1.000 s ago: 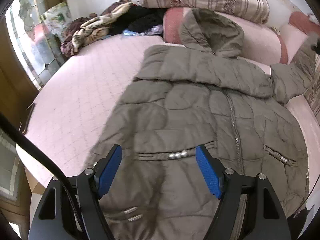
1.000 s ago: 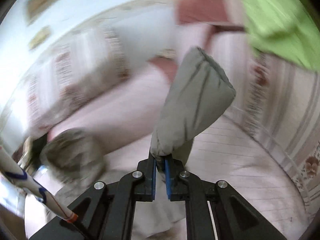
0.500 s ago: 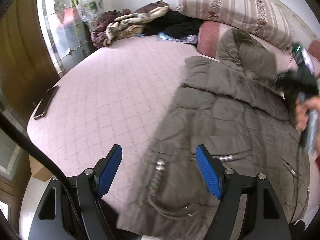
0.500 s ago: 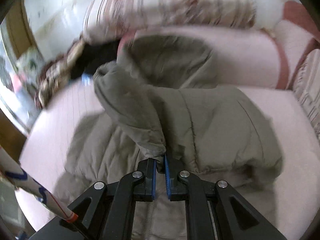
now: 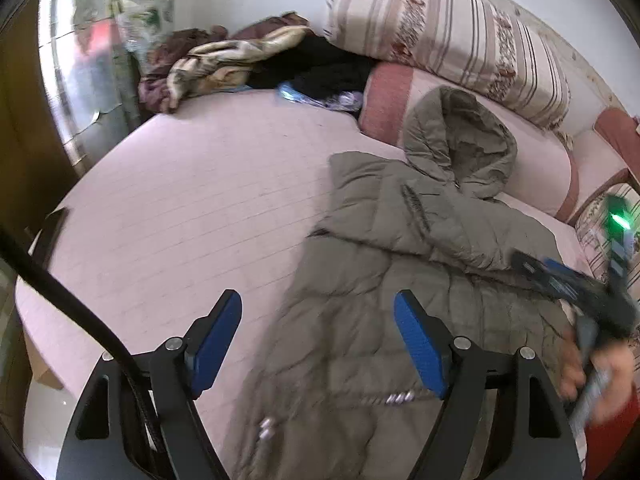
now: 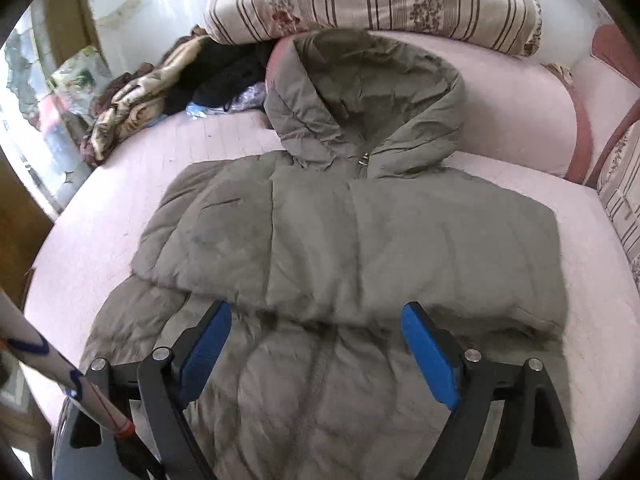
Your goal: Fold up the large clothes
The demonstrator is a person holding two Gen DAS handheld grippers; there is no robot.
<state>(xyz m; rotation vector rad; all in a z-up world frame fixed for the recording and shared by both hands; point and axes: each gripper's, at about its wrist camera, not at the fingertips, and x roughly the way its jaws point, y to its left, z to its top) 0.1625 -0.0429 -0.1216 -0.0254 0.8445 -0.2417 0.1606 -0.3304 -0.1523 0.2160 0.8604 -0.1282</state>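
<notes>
An olive-grey hooded puffer jacket (image 6: 360, 240) lies front up on the pink bed (image 5: 180, 200), its hood (image 6: 368, 92) against a bolster. Both sleeves lie folded across its chest; the right sleeve (image 6: 460, 248) rests just beyond my right gripper (image 6: 316, 320). That gripper's jaws are opening wide, with nothing between the pads, above the zip. In the left wrist view the right gripper (image 5: 560, 280) appears blurred, held by a hand. My left gripper (image 5: 316, 320) hovers over the jacket's left edge (image 5: 320, 300), its jaws opening slightly and holding nothing.
A striped pillow (image 5: 440, 32) and a pink bolster (image 6: 520, 100) line the far side of the bed. A heap of clothes (image 5: 240, 60) sits at the far left corner. A dark flat object (image 5: 52, 224) lies at the bed's left edge, near a glass door.
The right gripper swung the sleeve it held across the jacket, came down and let it go; its jaws now stand wide. The left gripper drifted left toward the jacket's edge.
</notes>
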